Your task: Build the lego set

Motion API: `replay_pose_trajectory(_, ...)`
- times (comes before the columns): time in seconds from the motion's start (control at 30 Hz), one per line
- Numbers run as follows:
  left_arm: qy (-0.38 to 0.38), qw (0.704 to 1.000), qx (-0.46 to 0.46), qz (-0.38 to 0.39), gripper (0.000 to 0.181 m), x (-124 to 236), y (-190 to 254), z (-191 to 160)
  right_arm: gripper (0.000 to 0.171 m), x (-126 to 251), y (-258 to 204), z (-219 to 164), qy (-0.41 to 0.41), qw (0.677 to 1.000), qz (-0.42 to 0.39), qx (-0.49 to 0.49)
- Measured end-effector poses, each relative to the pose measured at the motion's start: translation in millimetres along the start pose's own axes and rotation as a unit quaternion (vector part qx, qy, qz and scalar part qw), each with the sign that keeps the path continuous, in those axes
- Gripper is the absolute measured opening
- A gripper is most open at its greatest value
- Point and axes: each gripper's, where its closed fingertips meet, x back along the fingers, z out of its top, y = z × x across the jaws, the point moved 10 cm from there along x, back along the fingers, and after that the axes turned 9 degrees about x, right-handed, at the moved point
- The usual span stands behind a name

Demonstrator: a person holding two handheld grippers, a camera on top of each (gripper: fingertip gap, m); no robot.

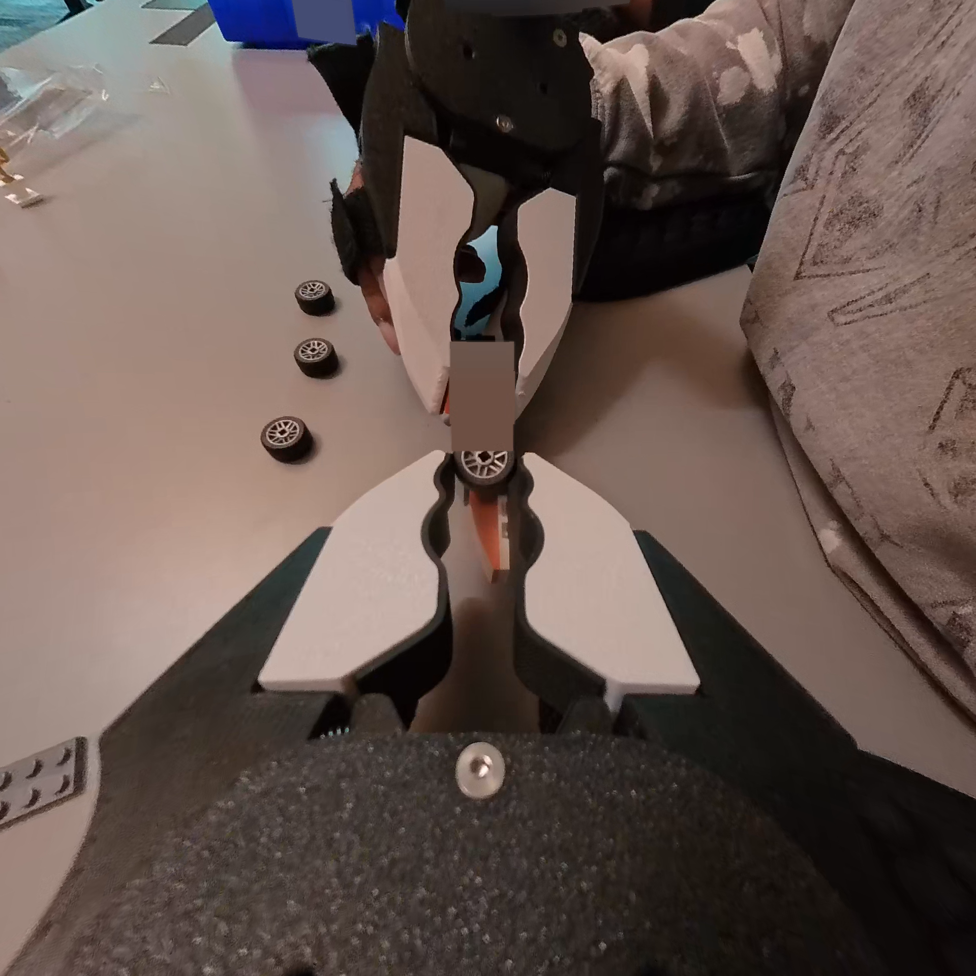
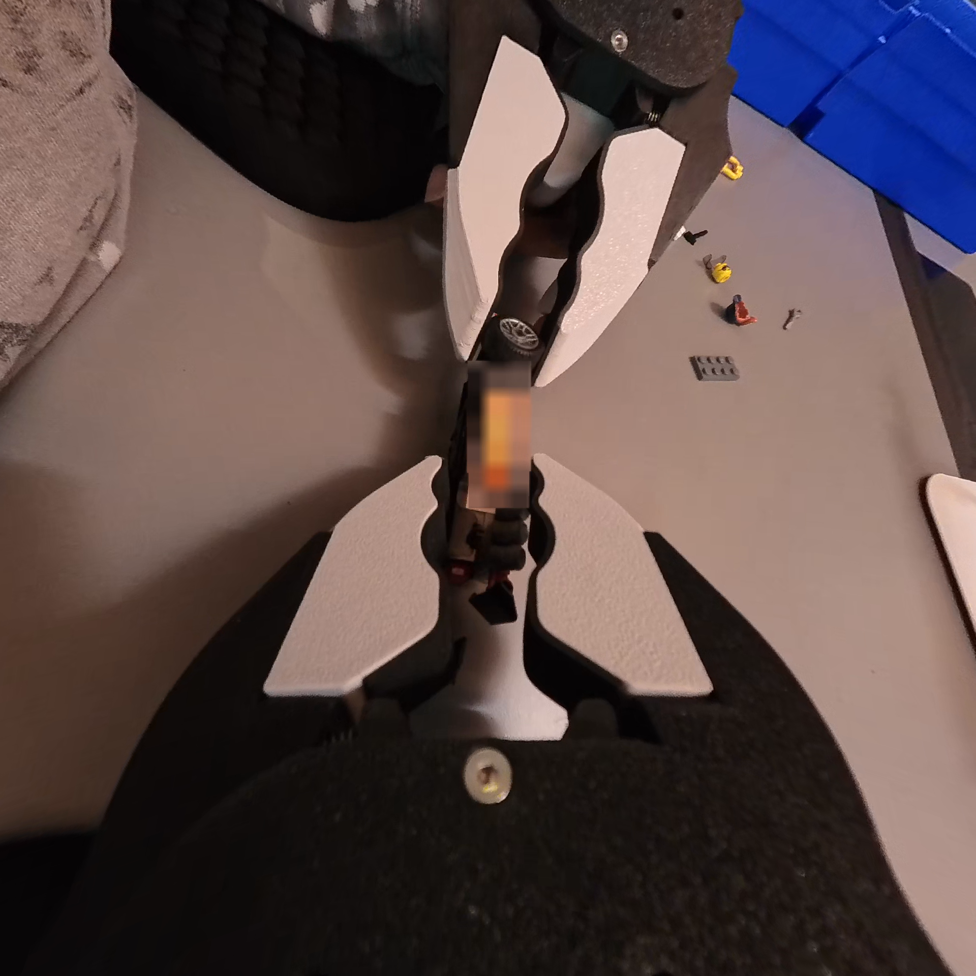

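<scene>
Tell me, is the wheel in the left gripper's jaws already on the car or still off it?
Cannot tell. The left gripper is shut on the wheel, right against the car body, but a blurred patch hides the joint.

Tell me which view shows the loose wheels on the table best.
The left wrist view: three loose wheels lie in a row, unobstructed, left of the grippers. The right wrist view shows none of them, only the wheel gripped in the left gripper.
</scene>
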Motion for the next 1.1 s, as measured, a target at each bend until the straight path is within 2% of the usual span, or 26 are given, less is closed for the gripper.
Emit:
replay_pose_trajectory(0.33, -0.009, 1.000, -0.005, 0.013, 0.021, -1.5, 2.5, 2.2, 0.027, 0.1, 2.9, 3.8, -0.022, 1.000, 0.006, -0.021)
replay_pose_trajectory(0.5, -0.011, 1.000, -0.009, 0.016, 0.021, -2.0, 3.4, 2.7, 0.034, 3.4, 9.7, 15.2, -0.006, 0.999, 0.017, -0.048)
replay_pose_trajectory(0.67, -0.013, 1.000, -0.010, 0.015, 0.022, -3.5, 4.2, 2.6, 0.034, -4.3, 16.4, 22.4, -0.051, 0.998, 0.034, -0.025)
replay_pose_trajectory(0.8, -0.015, 1.000, -0.011, 0.015, 0.022, -4.3, 4.8, 2.6, 0.035, -13.5, 20.3, 20.6, -0.089, 0.993, 0.080, -0.022)
replay_pose_trajectory(0.93, -0.018, 1.000, -0.012, 0.017, 0.022, -4.1, 6.2, 3.4, 0.028, -15.7, 18.2, 20.1, -0.103, 0.991, 0.088, 0.011)
replay_pose_trajectory(1.1, -0.041, 0.999, -0.021, 0.028, 0.021, -7.1, 11.3, 6.1, 0.018, -10.4, 4.9, 23.6, -0.085, 0.993, 0.046, 0.064)
